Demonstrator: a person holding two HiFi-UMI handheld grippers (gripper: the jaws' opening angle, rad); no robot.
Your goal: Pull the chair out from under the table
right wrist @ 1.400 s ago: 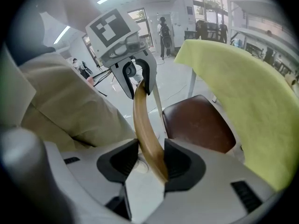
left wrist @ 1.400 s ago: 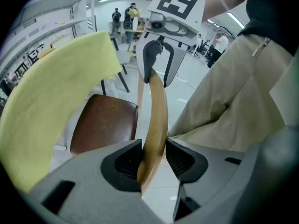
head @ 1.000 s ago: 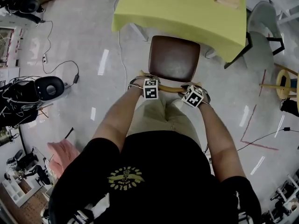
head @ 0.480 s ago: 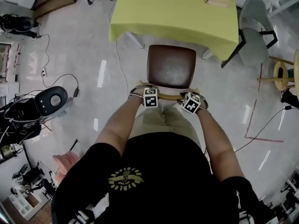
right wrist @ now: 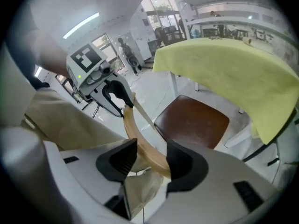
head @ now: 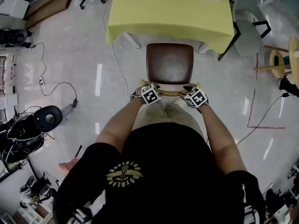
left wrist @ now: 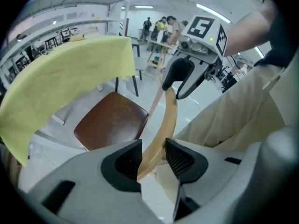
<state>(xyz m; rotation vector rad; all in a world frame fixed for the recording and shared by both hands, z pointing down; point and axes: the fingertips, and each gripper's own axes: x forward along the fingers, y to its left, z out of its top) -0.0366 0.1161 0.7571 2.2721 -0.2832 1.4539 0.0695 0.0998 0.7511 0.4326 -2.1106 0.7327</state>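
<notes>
The left gripper (left wrist: 153, 157) has its jaws closed on the left end of the chair's curved pale wooden back rail (left wrist: 167, 118), with both ribbed pads pressing the wood. Ahead of it, the chair's brown padded square seat (head: 169, 63) stands over the pale polished floor (head: 84, 55), between the person's beige trousers (head: 162, 113) and the bench with the yellow cloth (head: 170, 13). The seat's far edge lies just beside the cloth's near edge, so the chair looks all but out. The right gripper (right wrist: 150, 160) straddles the rail's right end with its jaws opening; the wood lies against one pad and stands clear of the other. By this the pull seems about finished, and letting go is the step in hand. To do it well, the chair should sit flat on the floor before either grip goes. The left jaws should then open fully too, and both grippers should draw straight back off the rail, so that no pad catches the wood and drags or tips the chair.
</notes>
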